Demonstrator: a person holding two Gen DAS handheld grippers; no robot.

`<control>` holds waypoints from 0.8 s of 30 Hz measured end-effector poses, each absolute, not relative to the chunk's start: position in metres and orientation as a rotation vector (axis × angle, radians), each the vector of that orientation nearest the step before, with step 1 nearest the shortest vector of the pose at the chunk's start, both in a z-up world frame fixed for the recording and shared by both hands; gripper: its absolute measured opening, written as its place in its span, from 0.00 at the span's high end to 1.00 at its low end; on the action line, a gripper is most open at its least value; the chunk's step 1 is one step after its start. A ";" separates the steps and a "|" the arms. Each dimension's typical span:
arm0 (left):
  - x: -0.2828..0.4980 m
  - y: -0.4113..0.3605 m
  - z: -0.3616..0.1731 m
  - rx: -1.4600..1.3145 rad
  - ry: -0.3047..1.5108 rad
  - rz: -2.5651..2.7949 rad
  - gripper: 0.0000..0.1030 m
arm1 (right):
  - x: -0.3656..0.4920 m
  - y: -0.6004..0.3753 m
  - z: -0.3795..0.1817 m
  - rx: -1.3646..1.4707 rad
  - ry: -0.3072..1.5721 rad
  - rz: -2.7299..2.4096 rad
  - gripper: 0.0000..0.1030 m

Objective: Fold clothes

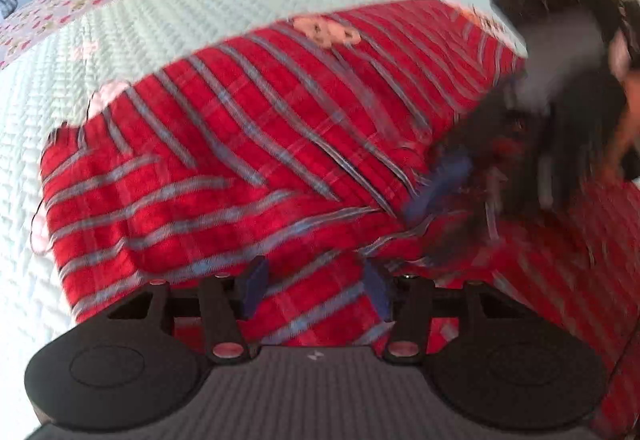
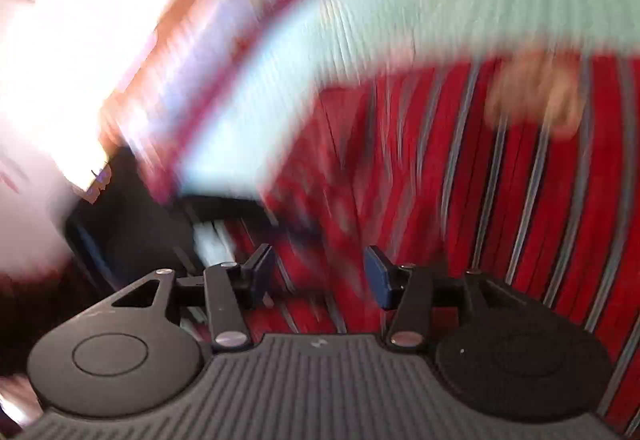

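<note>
Mint quilt (image 1: 120,52), rumpled red striped garment (image 1: 240,144)

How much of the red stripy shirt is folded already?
Some looks done: one part of the red plaid garment already lies doubled over itself on the mint quilted bedspread. Right now the left gripper and right gripper both hang open above the cloth, gripping nothing. The pictures are blurry, so I can't tell how many folds remain; it is not a small neat bundle yet.
</note>
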State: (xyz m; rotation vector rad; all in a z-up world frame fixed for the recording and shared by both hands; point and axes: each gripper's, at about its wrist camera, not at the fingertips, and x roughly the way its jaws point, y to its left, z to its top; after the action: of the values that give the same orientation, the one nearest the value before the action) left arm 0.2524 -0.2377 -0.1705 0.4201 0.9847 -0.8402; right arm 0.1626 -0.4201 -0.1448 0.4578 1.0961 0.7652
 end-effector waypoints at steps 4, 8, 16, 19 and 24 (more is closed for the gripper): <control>0.243 -0.224 -0.170 0.465 1.005 -0.844 0.45 | 0.129 -0.395 -0.146 0.350 1.120 0.825 0.46; 0.242 -0.209 -0.172 0.451 1.018 -0.819 0.44 | 0.127 -0.400 -0.115 0.308 1.004 0.767 0.46; 0.233 -0.186 -0.175 0.403 1.024 -0.799 0.42 | 0.102 -0.409 -0.108 0.323 1.005 0.719 0.44; 0.232 -0.182 -0.170 0.377 1.029 -0.797 0.42 | 0.091 -0.406 -0.094 0.314 0.951 0.741 0.43; 0.230 -0.186 -0.172 0.401 1.024 -0.793 0.42 | 0.099 -0.363 -0.122 0.276 1.043 0.724 0.33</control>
State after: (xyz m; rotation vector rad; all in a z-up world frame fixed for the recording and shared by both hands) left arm 0.2298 -0.1858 -0.1716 0.4006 1.0245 -0.7929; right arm 0.0992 -0.3631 -0.1215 0.2765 1.0432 0.7239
